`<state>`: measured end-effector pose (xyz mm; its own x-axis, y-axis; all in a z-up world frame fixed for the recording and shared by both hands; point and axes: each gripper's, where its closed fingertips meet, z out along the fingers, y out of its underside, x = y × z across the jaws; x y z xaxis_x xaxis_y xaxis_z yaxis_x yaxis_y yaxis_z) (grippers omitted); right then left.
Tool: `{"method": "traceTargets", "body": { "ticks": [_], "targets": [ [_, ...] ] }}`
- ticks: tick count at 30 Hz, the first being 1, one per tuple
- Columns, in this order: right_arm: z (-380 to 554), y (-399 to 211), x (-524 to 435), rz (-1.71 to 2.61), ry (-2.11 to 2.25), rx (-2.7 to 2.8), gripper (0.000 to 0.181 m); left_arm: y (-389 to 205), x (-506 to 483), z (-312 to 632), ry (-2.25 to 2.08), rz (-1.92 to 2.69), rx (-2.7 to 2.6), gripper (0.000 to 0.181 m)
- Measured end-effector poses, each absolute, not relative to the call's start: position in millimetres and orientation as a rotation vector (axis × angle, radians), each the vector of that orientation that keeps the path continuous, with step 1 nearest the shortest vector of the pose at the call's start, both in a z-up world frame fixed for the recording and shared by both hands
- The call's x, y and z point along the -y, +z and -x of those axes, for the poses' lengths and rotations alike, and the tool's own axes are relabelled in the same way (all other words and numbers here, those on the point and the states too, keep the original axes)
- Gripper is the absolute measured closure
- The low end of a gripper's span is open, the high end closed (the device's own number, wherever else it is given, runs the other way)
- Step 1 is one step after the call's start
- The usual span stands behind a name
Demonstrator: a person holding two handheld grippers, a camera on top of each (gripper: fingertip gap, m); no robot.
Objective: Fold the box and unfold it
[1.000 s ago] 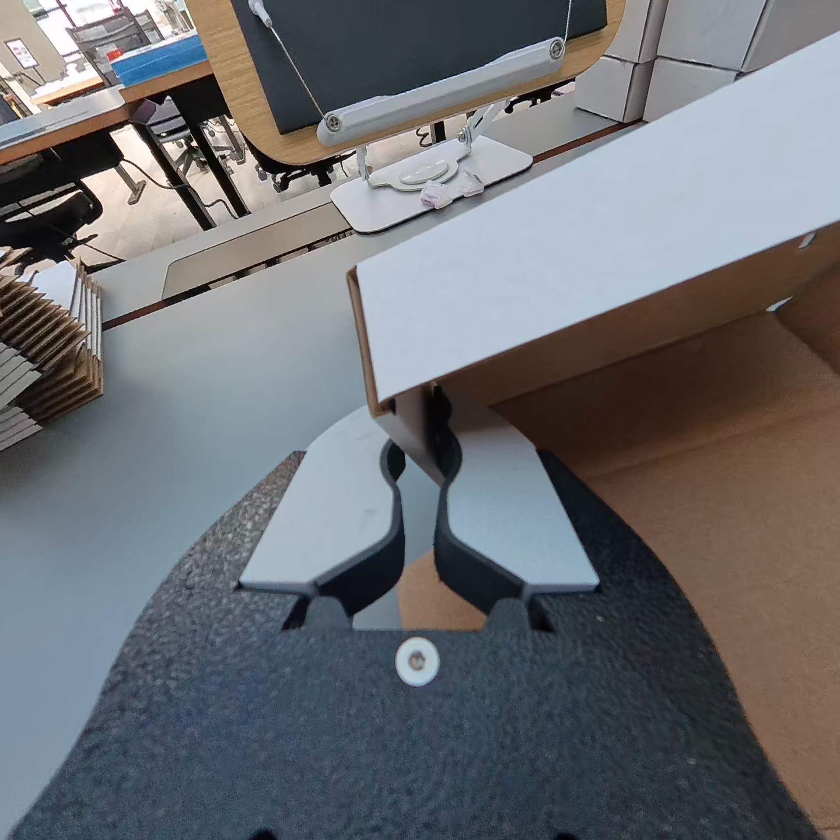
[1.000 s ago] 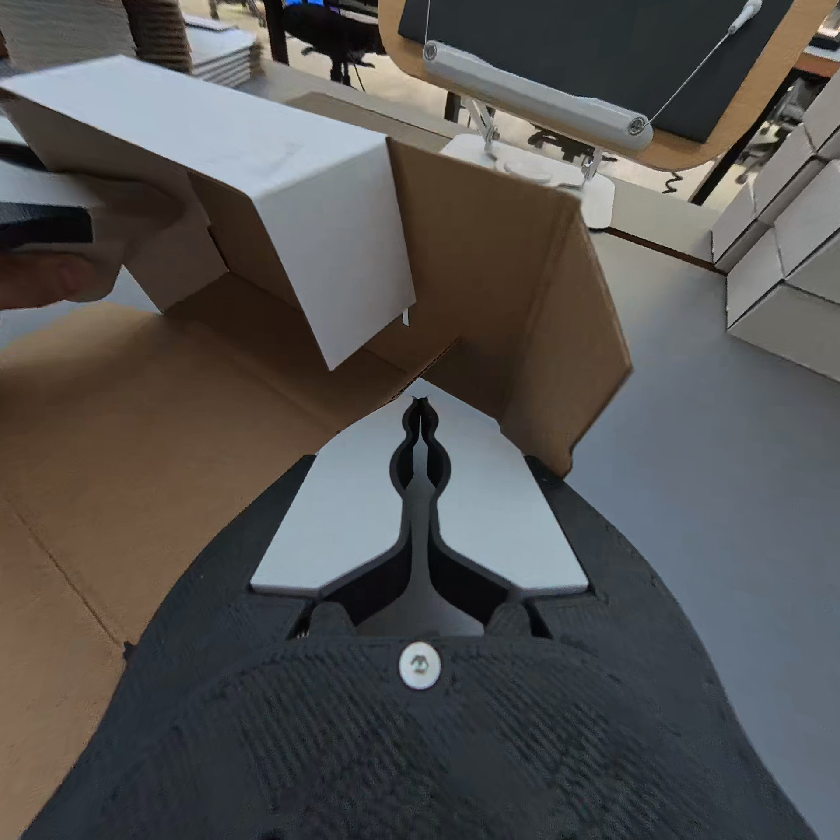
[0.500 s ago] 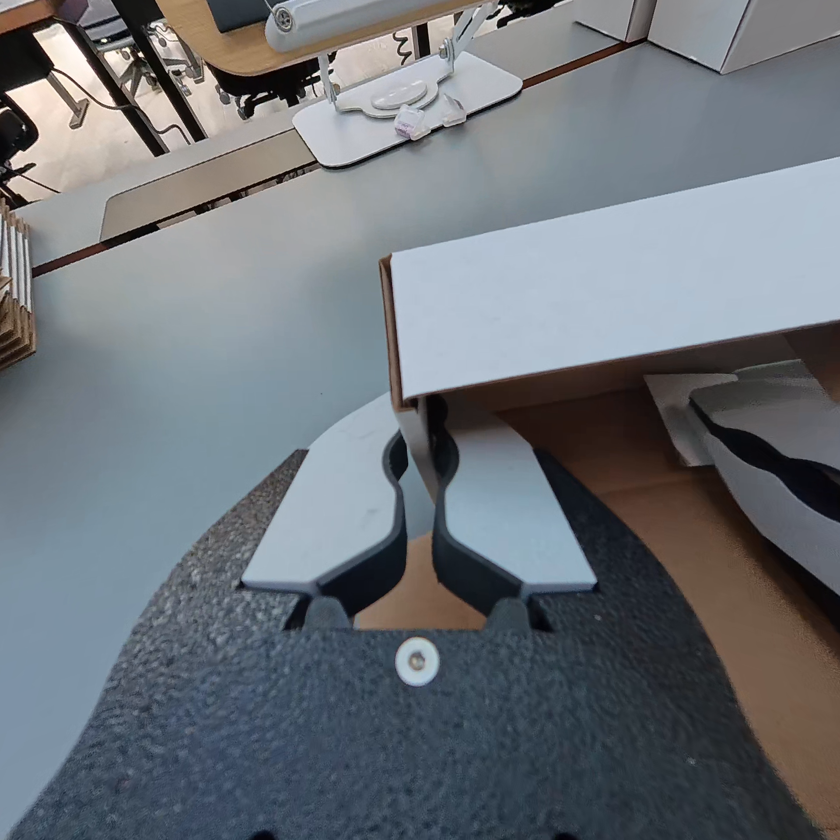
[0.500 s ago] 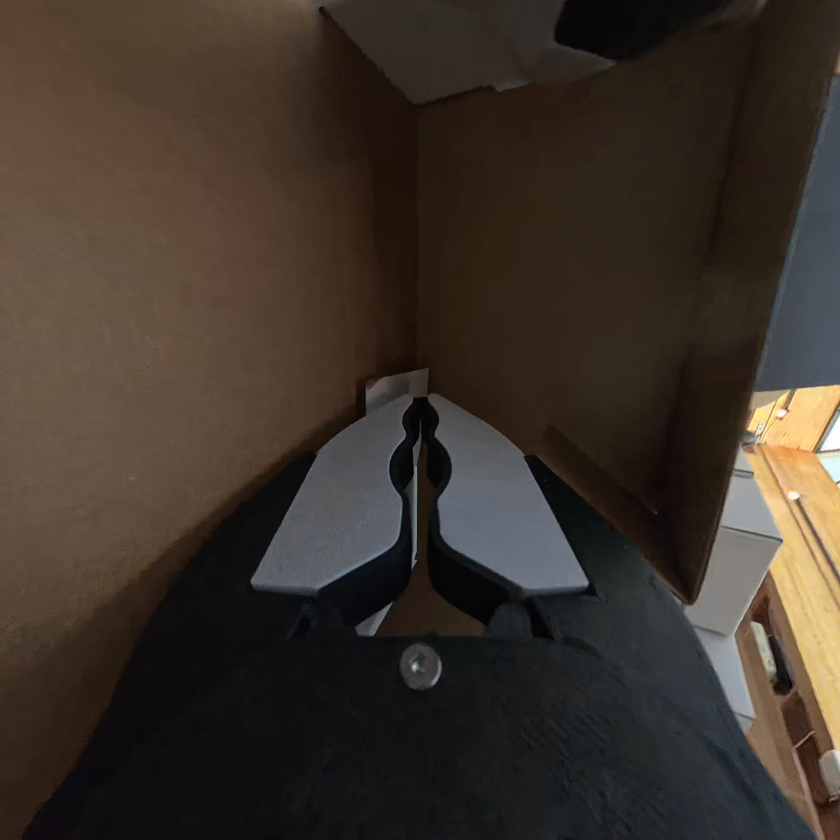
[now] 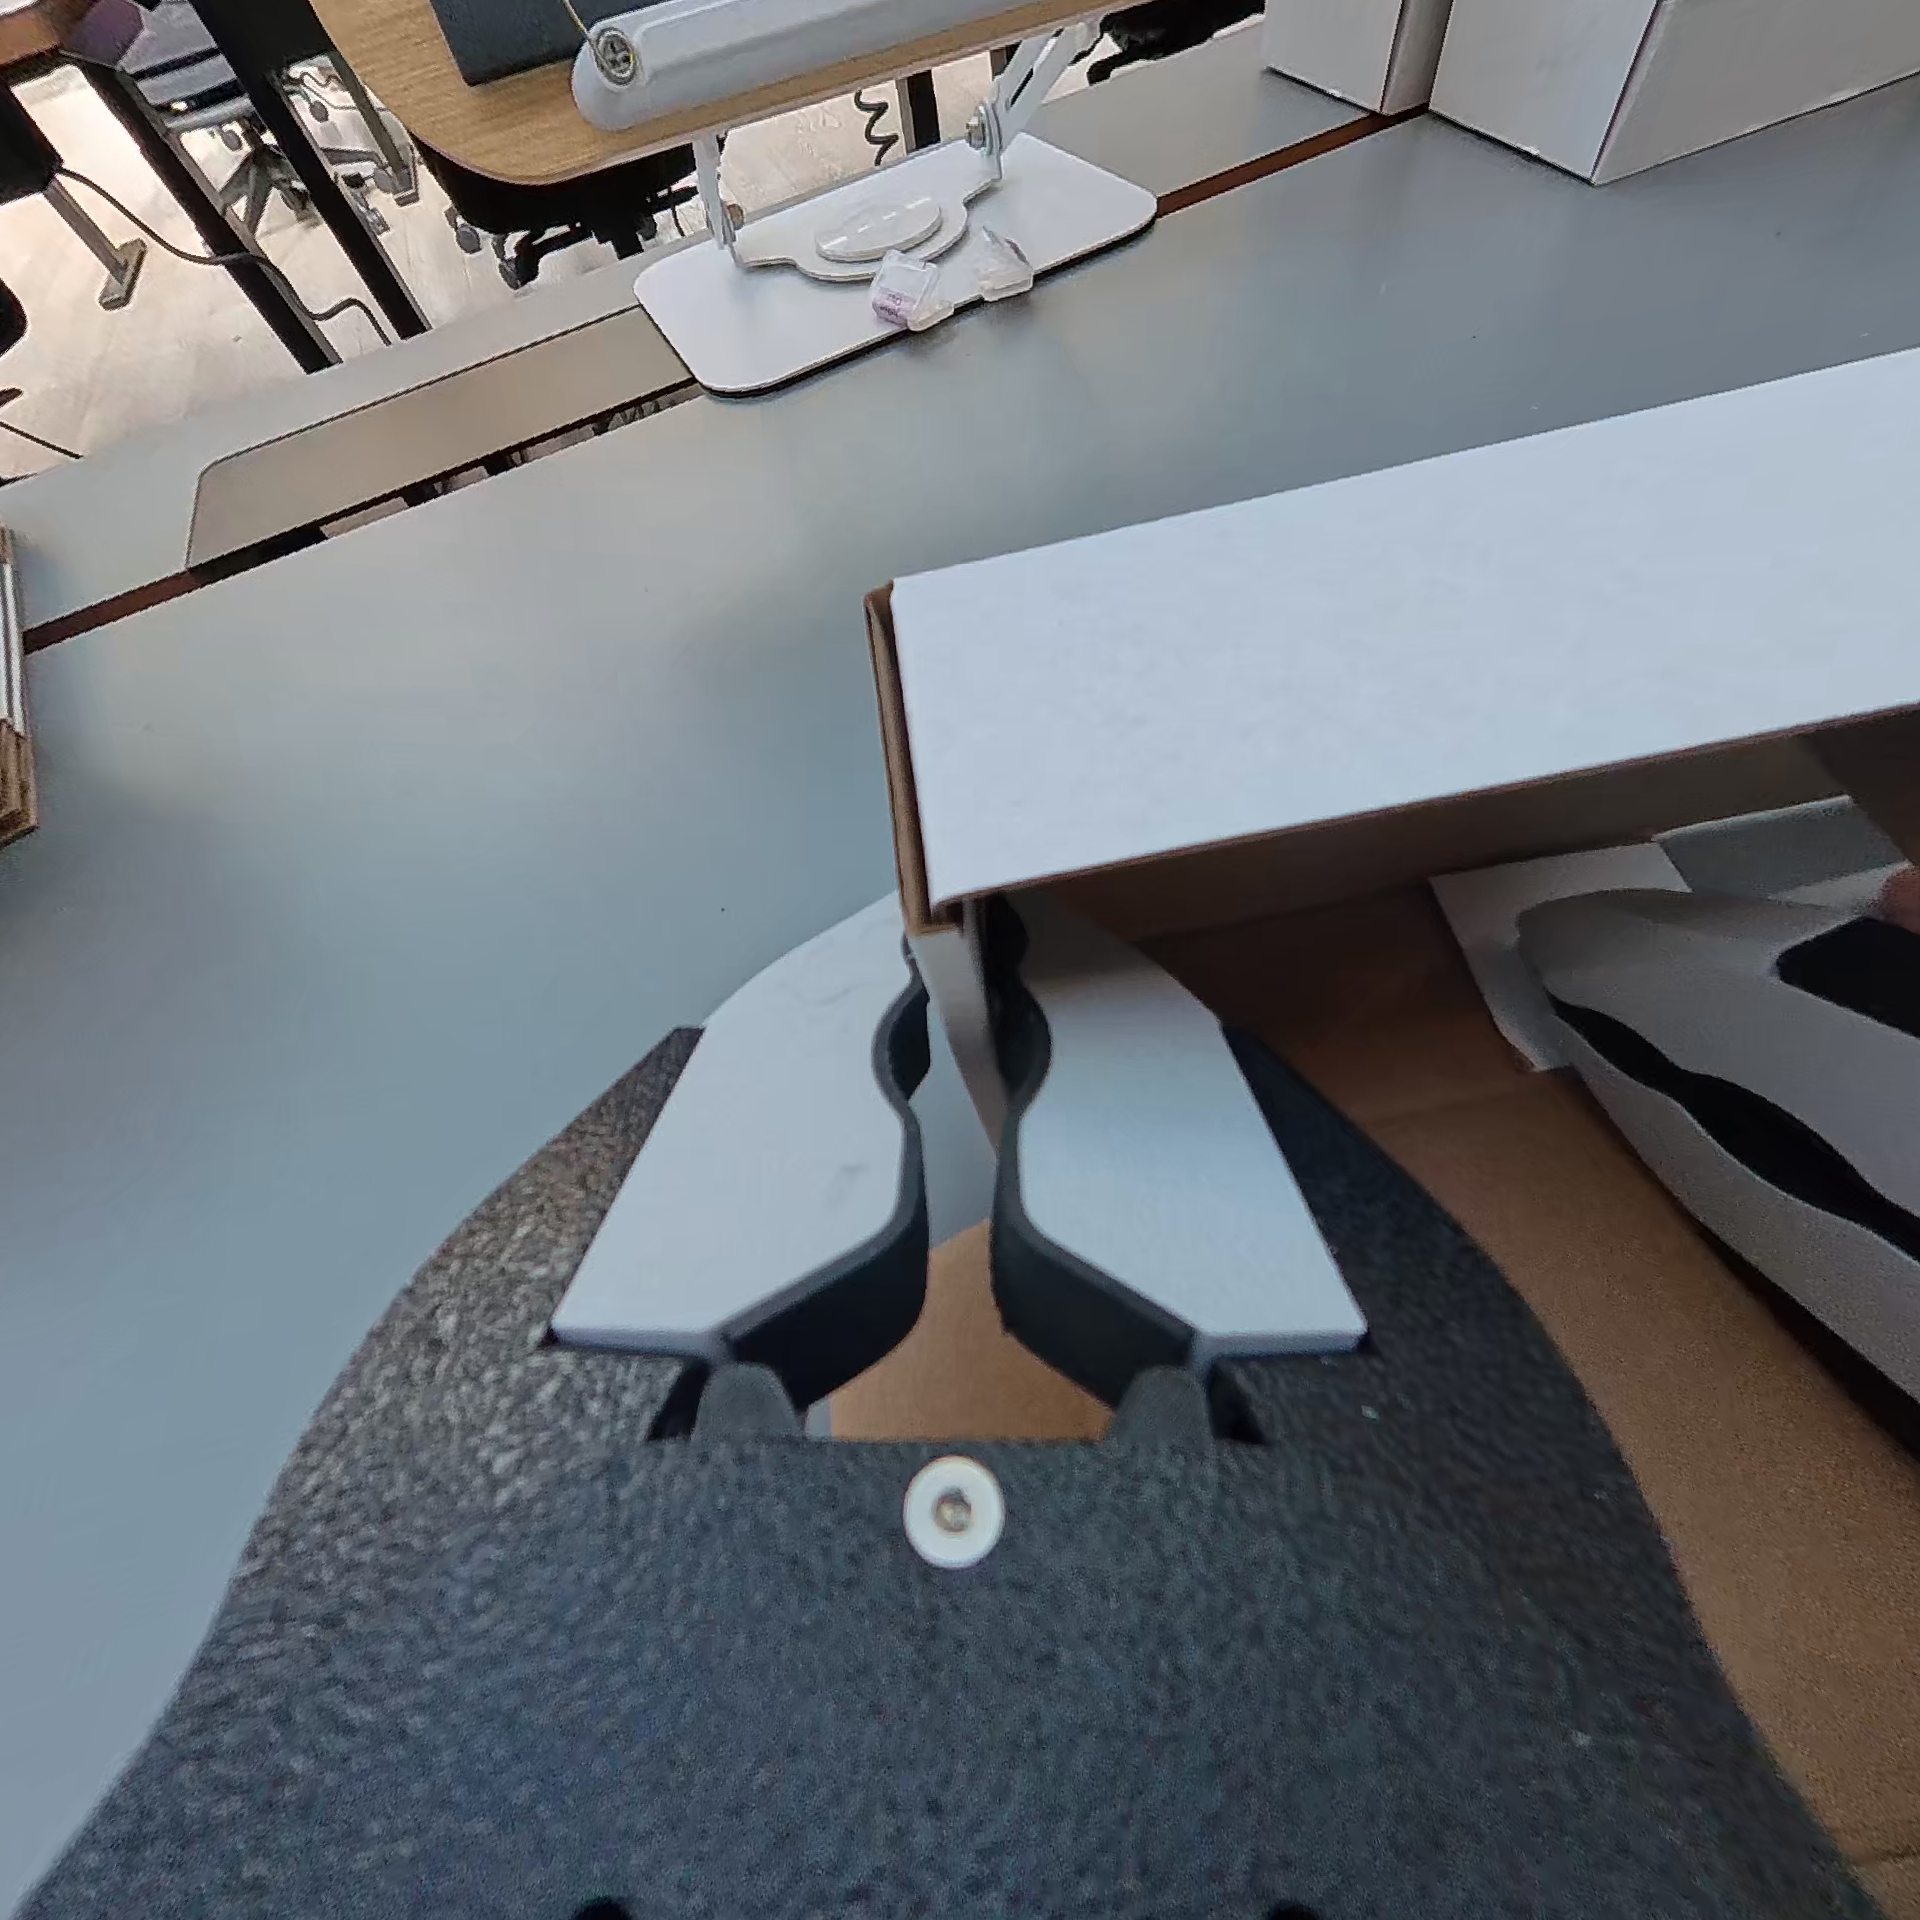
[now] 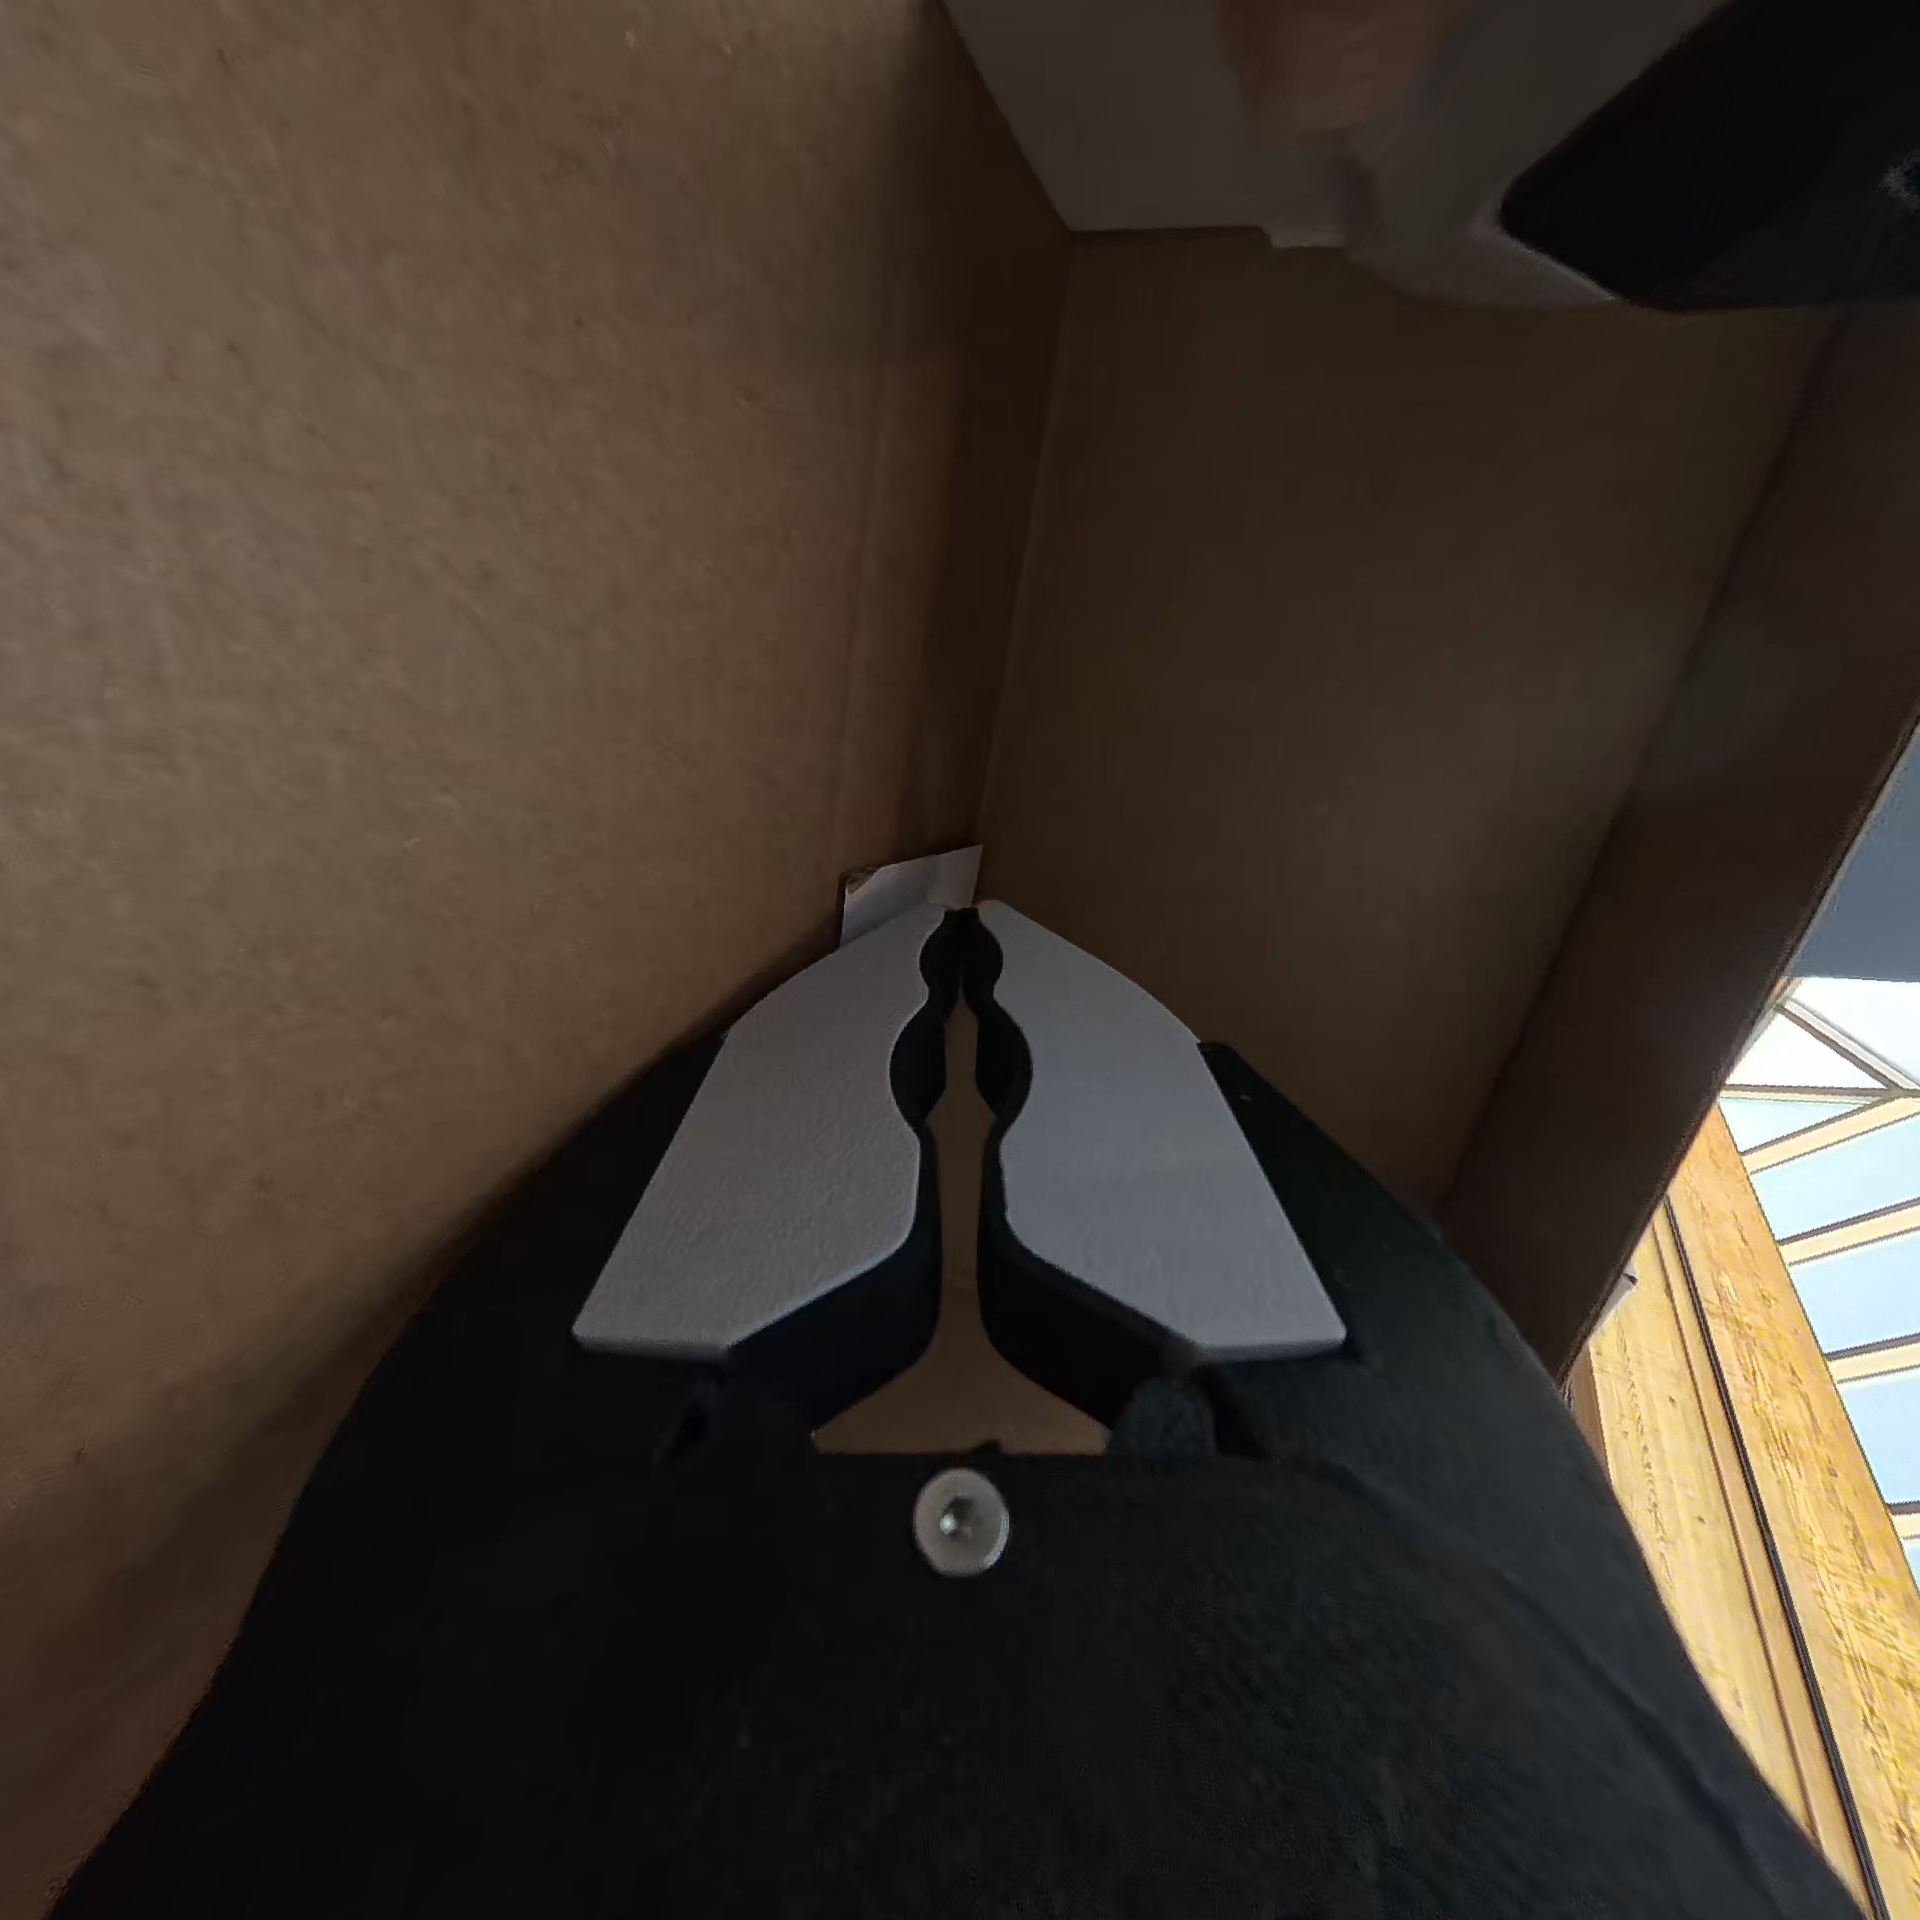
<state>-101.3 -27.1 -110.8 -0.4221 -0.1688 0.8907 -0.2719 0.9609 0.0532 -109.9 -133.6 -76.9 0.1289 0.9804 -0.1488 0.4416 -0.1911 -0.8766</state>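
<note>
Your left tongs grip the half-folded white-and-brown corrugated cardboard box by its side tab. Your right tongs pinch a white tab inside it; folding is judged unfinished, and unfolding not begun.

Office, grey desks, swivel chairs

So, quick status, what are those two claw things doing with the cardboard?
Left gripper shut on a box flap. Right gripper inside the box, fingers closed on a white tab at a corner. Nothing in the way on the grey table.
</note>
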Motion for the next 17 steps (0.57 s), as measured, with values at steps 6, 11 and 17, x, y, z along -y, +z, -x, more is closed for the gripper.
{"method": "traceTargets", "body": {
  "ticks": [6, 11, 17],
  "targets": [
    [97.9, -96.0, 20.7, -0.234, 0.283, 2.028, 0.181, -76.0, 135.5, 110.0, 1.015, 1.713, 1.396, 0.174],
    [86.2, -69.5, 10.1, -0.043, 0.65, 2.076, 0.179, -69.6, 145.9, 112.7, 0.984, 1.606, 1.431, 0.174],
    [56.4, -17.1, -5.7, 0.221, 1.42, 2.132, 0.157, -66.4, 168.0, 114.3, 0.96, 1.532, 1.489, 0.175]
  ]
}}
